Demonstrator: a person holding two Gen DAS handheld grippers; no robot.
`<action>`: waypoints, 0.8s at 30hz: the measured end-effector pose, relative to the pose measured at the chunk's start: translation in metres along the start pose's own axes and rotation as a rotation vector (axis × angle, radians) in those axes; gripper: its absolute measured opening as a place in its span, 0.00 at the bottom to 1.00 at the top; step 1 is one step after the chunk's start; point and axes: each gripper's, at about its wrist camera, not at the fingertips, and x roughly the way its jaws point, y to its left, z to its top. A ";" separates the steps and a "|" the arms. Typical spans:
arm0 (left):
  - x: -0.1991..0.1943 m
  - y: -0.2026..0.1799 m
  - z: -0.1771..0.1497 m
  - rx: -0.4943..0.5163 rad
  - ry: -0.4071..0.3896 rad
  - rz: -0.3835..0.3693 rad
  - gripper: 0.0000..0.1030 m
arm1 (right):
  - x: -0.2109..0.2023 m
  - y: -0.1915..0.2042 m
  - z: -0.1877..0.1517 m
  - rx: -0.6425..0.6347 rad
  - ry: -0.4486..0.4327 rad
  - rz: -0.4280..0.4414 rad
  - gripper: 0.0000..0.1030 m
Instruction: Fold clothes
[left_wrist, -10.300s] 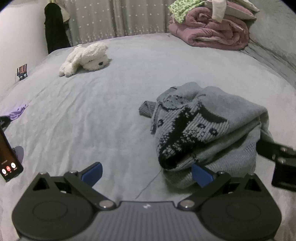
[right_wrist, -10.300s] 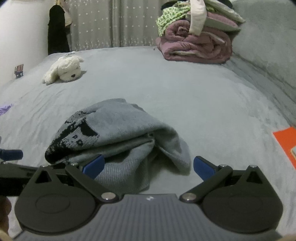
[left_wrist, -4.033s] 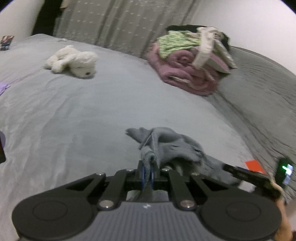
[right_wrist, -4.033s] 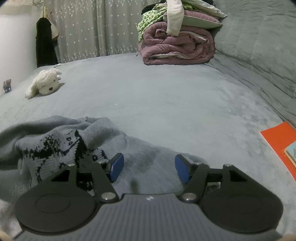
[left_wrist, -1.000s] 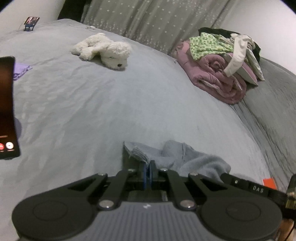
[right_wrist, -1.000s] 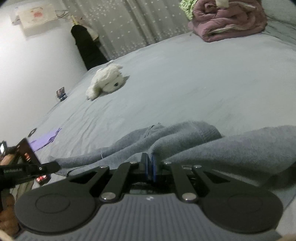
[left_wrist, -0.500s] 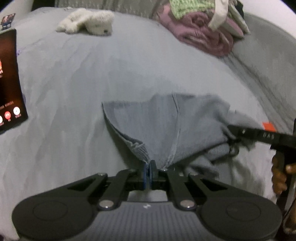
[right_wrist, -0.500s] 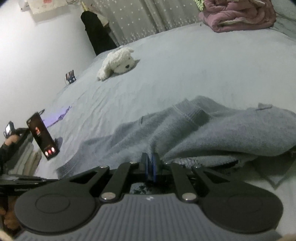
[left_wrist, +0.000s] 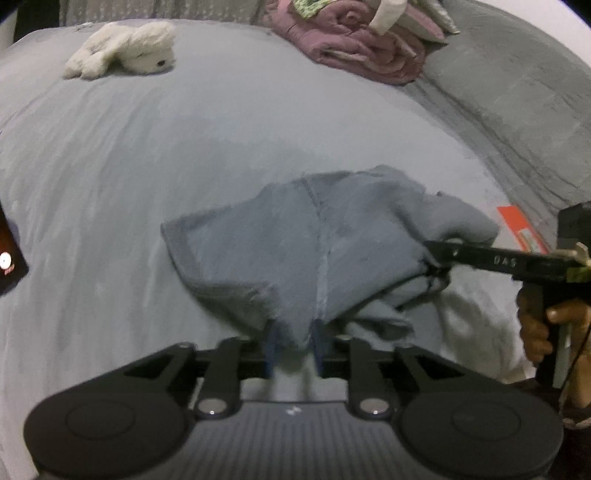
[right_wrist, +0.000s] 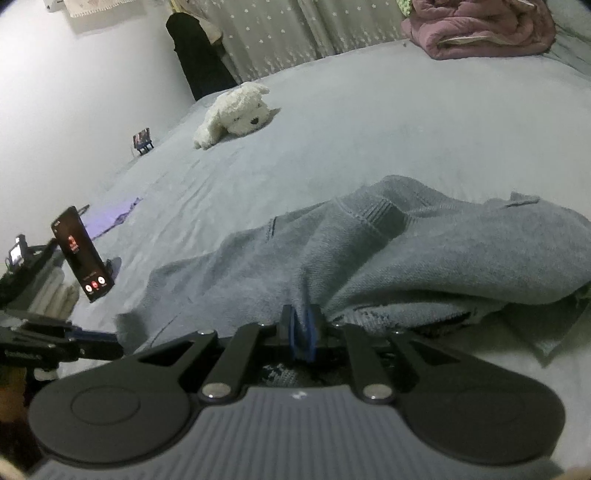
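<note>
At the left edge of the left wrist view a dark smartphone with a lit screen (left_wrist: 8, 260) stands propped on the grey bed cover (left_wrist: 110, 155), probably set to the side so that it stays out of the working area. A white plush dog (left_wrist: 125, 48) lies at upper left and a rolled pink blanket (left_wrist: 362, 51) at upper centre, both well apart from the garment.

The grey knitted sweater (left_wrist: 295, 236) lies mid-frame on the cover, partly spread, its ribbed hem running toward the left and a seam running down the middle. At lower centre the left gripper (left_wrist: 294, 345) sits at the sweater's near edge; its jaws stand parted with a fold of knit hanging loosely between the blue pads, so it seems to be no longer pinching. To the right, the right gripper (right_wrist: 303, 332) reaches in from the right edge of that view, held in a person's hand (left_wrist: 546, 325), and its own camera shows its pads closed on a thin ridge of knit. I judge the two holds, spaced along the near edge, are there to stretch the cloth flat before any fold; the right part is bunched and doubled over, with dark pattern showing underneath. An orange flat card (left_wrist: 517, 229) lies beyond it at right
</note>
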 end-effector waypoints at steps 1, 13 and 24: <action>0.001 0.000 0.002 0.000 -0.009 -0.003 0.35 | -0.002 -0.002 0.001 0.003 -0.006 0.008 0.21; 0.048 -0.003 0.036 -0.016 -0.102 0.054 0.54 | -0.046 -0.046 0.017 0.115 -0.174 -0.052 0.45; 0.111 -0.003 0.071 -0.004 -0.112 0.165 0.54 | -0.066 -0.121 0.027 0.312 -0.276 -0.230 0.47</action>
